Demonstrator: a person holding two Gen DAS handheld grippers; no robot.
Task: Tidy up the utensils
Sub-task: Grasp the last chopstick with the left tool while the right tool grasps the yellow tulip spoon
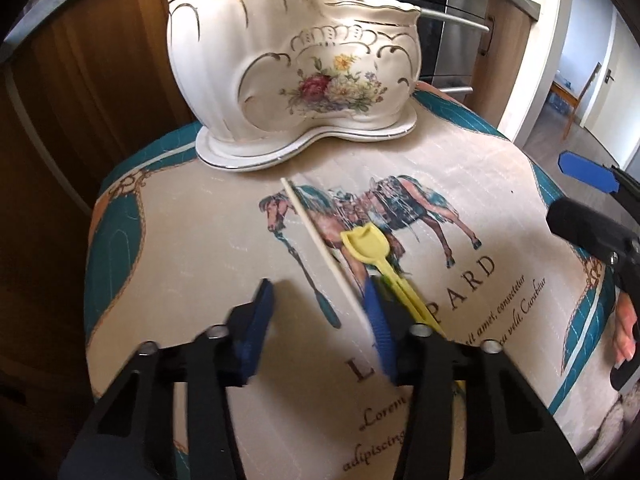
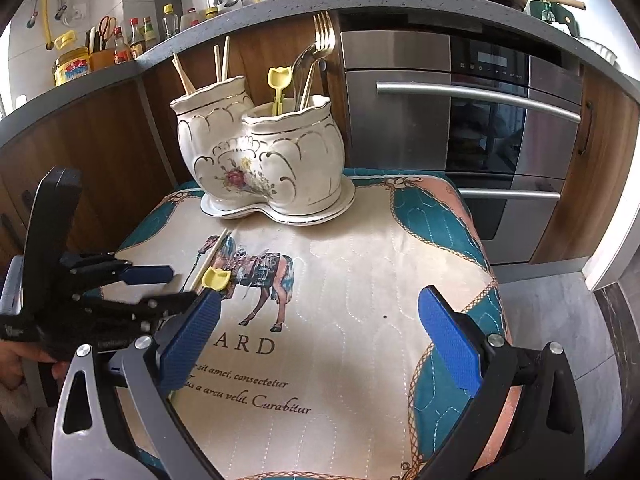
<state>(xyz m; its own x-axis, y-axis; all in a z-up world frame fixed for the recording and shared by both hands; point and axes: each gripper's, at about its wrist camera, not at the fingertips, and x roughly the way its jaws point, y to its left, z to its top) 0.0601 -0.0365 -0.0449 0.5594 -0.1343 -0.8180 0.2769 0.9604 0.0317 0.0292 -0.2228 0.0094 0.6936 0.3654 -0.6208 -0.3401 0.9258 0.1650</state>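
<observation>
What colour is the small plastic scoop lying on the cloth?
Yellow; the small plastic scoop shows best in the left wrist view.

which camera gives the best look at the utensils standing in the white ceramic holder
The right wrist view: the holder shows whole, with chopsticks, gold fork and yellow scoop rising from it. The left wrist view crops the holder's top, showing only a yellow scoop and stems.

Ceramic holder [image 2: 264, 160] blocks table [image 2: 360, 280] far edge; chopstick [image 1: 320, 240] and yellow scoop [image 1: 384, 264] clutter centre-left; right side open.
</observation>
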